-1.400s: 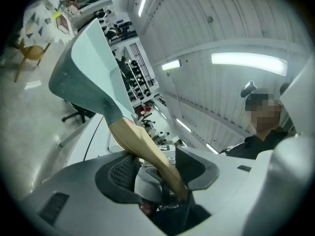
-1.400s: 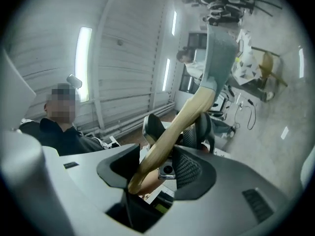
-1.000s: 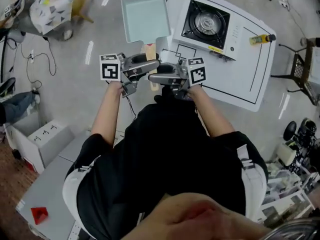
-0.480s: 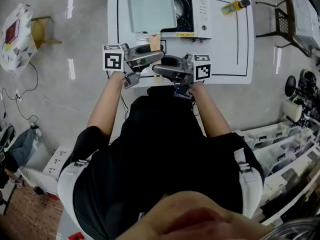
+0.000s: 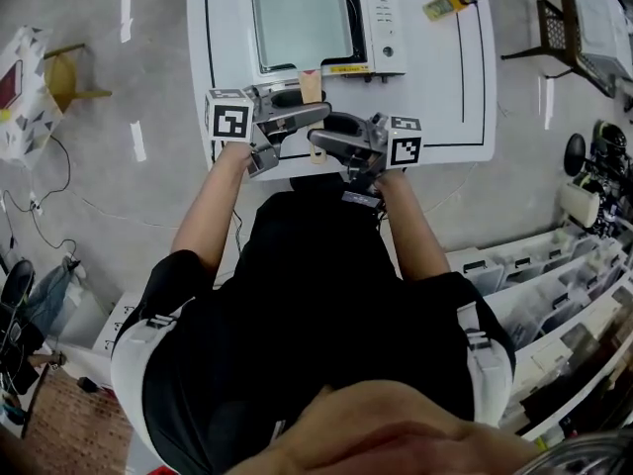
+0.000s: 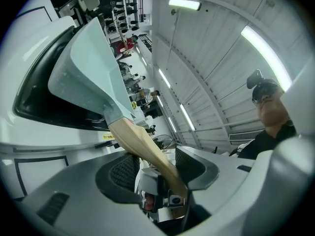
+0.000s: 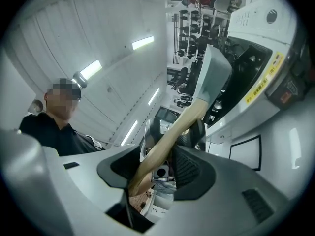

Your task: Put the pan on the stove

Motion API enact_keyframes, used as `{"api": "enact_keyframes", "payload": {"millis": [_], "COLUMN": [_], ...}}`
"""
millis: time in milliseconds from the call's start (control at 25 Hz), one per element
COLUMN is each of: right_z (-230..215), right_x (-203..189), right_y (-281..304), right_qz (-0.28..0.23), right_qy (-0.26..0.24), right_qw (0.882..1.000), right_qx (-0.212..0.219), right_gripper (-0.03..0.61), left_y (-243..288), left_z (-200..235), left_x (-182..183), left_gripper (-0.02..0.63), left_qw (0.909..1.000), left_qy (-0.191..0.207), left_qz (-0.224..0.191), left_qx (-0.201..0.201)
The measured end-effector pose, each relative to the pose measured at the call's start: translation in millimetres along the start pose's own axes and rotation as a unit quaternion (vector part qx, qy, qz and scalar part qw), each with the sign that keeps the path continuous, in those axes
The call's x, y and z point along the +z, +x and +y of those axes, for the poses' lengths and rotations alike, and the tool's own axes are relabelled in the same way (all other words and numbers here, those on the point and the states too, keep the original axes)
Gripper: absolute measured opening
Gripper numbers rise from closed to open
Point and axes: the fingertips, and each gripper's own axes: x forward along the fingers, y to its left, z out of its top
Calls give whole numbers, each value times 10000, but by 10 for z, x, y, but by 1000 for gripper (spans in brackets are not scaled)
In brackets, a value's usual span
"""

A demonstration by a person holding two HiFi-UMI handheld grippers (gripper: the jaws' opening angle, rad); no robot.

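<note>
A pale teal square pan (image 5: 300, 16) with a wooden handle (image 5: 309, 85) lies over the white table-top stove (image 5: 381, 28) at the far side of the white table (image 5: 445, 97). Whether it rests on the burner I cannot tell. My left gripper (image 5: 297, 117) and right gripper (image 5: 331, 139) meet at the table's near edge, both shut on the handle. In the left gripper view the handle (image 6: 142, 144) runs up from the left gripper (image 6: 155, 168) to the pan (image 6: 91, 68) above the black stove top (image 6: 34, 97). The right gripper view shows the right gripper (image 7: 157, 168) clamped on the handle (image 7: 172, 132), pan (image 7: 214, 77) beyond.
A yellow bottle (image 5: 450, 1) lies on the table right of the stove. A chair (image 5: 554, 23) stands at the far right, plastic bins (image 5: 554, 285) at the right, a yellow stool (image 5: 64, 67) and a floor cable (image 5: 59, 206) at the left.
Both grippers have carried the pan from over the floor left of the table to over the stove. The person has stepped round to face the table squarely.
</note>
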Motion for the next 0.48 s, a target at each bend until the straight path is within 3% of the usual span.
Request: {"api": "enact_keyframes", "payload": {"millis": [480], "right_z": [-153], "right_x": [14], "right_y": [-104], "right_qz": [10], "right_qy": [176], "right_qw": [9998], "right_qx": [-74], "right_gripper": [193], "left_y": [74], "left_z": [179], "left_x": [-23], "left_gripper": [235], "left_qw": [9997], "left_qy": [-43], "left_qz": [106], "left_qx": [234]}}
